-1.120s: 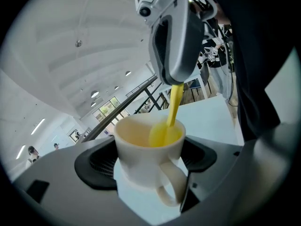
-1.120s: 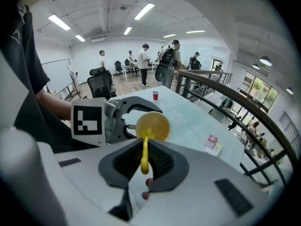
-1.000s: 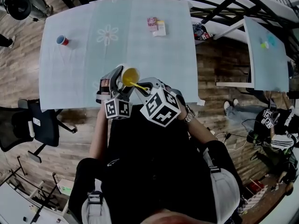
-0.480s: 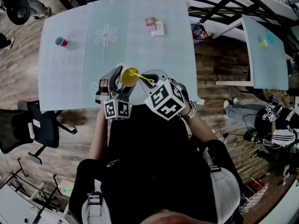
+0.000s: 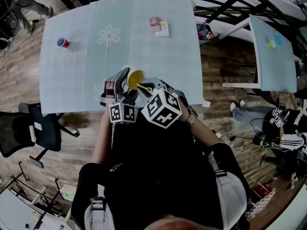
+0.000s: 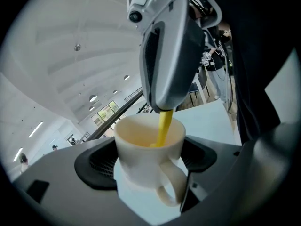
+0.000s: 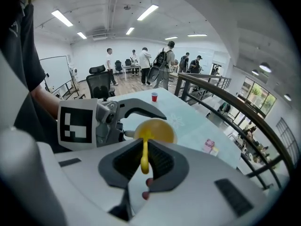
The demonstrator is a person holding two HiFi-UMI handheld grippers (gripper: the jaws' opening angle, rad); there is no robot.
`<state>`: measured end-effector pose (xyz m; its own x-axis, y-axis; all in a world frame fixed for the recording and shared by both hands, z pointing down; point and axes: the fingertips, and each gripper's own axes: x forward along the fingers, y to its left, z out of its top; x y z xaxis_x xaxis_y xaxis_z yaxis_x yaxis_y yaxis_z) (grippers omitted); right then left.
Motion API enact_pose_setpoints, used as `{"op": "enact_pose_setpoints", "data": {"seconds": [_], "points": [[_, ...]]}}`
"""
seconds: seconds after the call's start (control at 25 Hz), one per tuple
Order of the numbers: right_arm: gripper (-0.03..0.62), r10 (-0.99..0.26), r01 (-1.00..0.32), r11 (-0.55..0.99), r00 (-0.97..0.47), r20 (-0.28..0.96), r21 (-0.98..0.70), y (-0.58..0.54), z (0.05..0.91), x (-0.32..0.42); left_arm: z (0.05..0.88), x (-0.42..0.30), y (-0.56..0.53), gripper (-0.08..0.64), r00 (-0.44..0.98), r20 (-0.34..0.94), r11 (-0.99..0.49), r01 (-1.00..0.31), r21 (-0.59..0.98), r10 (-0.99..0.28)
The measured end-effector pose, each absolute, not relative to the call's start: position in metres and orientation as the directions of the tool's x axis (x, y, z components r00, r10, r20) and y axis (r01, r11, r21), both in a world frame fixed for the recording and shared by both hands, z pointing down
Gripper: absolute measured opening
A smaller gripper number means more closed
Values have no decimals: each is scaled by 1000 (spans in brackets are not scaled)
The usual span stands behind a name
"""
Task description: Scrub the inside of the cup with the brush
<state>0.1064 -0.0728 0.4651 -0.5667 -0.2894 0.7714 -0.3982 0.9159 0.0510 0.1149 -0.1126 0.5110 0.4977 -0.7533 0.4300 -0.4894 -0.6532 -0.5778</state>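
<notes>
While my left gripper (image 6: pixel 149 163) clamps the cup (image 5: pixel 135 78) and right gripper (image 7: pixel 144 166) pinches the brush (image 6: pixel 163 125) inside, I judge scrubbing underway: swirl next.

Right claw (image 7: pixel 145 160) front and centre, its two dark pads squeezed together on the yellow handle of the brush (image 7: pixel 145 155). The handle runs straight up out of the pinch and into the cup (image 7: pixel 155 130), whose yellow inside faces this way. The brush head is too small to make out. The left claw (image 7: pixel 134 123) has the cup, one grey jaw arching over its rim, the marker cube (image 7: pixel 75 121) just to the left. Beyond them, the pale blue table (image 7: pixel 188 119) carries a small red cup (image 7: pixel 154 96) far back and pink and yellow packets (image 7: pixel 210 146) to the right. People (image 7: pixel 155 68) stand in the distance.
</notes>
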Motion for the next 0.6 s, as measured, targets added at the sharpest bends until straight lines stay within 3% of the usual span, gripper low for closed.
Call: {"op": "enact_pose_setpoints", "data": {"seconds": [0.28, 0.6], "points": [[38, -369, -462, 882, -543, 754, 99, -100, 458, 118, 513, 122, -106, 400, 513, 432, -664, -469, -582, -741], [38, -333, -464, 883, -507, 795, 73, -93, 477, 127, 509, 111, -117, 400, 481, 433, -643, -482, -596, -762]]}}
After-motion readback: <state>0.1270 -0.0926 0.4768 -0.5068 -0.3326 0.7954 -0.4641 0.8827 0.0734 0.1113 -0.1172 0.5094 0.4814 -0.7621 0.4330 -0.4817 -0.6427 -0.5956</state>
